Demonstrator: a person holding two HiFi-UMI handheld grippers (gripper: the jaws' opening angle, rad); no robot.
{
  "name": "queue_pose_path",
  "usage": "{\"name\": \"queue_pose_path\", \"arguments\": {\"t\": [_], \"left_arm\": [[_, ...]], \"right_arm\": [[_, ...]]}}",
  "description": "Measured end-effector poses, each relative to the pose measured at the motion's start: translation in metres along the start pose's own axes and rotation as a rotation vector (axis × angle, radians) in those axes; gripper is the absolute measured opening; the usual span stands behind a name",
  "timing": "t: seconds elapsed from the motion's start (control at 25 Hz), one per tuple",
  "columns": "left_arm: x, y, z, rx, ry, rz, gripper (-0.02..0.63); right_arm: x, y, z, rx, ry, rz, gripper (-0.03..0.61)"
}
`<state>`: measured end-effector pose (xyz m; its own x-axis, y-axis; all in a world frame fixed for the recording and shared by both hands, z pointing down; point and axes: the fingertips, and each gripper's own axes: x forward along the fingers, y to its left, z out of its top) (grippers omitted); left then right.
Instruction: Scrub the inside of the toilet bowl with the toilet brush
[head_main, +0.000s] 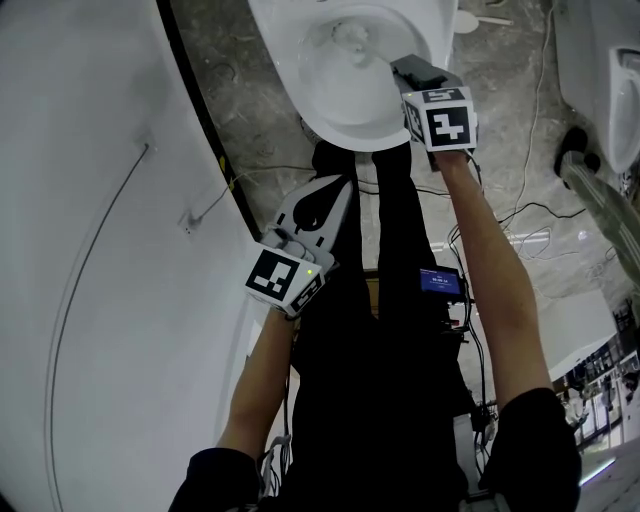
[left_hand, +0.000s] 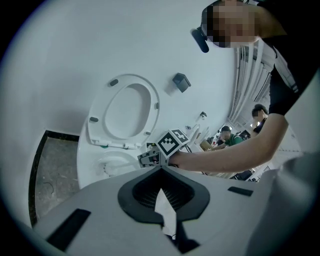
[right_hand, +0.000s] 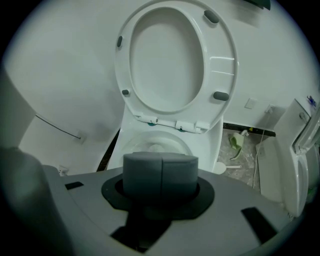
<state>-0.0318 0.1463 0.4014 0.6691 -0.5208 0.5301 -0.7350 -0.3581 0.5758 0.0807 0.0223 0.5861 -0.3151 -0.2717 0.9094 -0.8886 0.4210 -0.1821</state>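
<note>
My right tongs (head_main: 402, 68) hang over the right rim of the white ceramic toilet bowl (head_main: 345, 125). They are clenched on the thin handle of the white plastic toilet brush (left_hand: 106, 167). In the right gripper view I see only the two grey pads (right_hand: 142, 175) pressed together. The left gripper view shows the handle running from them down into the bowl, where the bristled head sits. My left tongs (head_main: 343, 185) are pinched together on nothing. They are held back near me, beside my black trouser leg (head_main: 390, 300) and well apart from the bowl. The white oval toilet seat (right_hand: 220, 60) stands raised at the far side of the bowl. A pale green object (right_hand: 237, 140) lies on the grey mottled floor (head_main: 500, 110) to the right.
</note>
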Motion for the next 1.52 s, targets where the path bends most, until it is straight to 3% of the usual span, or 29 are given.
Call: {"name": "queue_pose_path", "arguments": {"t": [0.52, 1.52], "left_arm": [[0.008, 0.005, -0.019, 0.039, 0.031, -0.015, 0.011], [0.015, 0.003, -0.011, 0.041, 0.018, -0.012, 0.009]], "right_arm": [[0.031, -0.004, -0.005, 0.018, -0.005, 0.002, 0.156], [0.028, 0.028, -0.031, -0.107, 0.059, 0.15, 0.156]]}}
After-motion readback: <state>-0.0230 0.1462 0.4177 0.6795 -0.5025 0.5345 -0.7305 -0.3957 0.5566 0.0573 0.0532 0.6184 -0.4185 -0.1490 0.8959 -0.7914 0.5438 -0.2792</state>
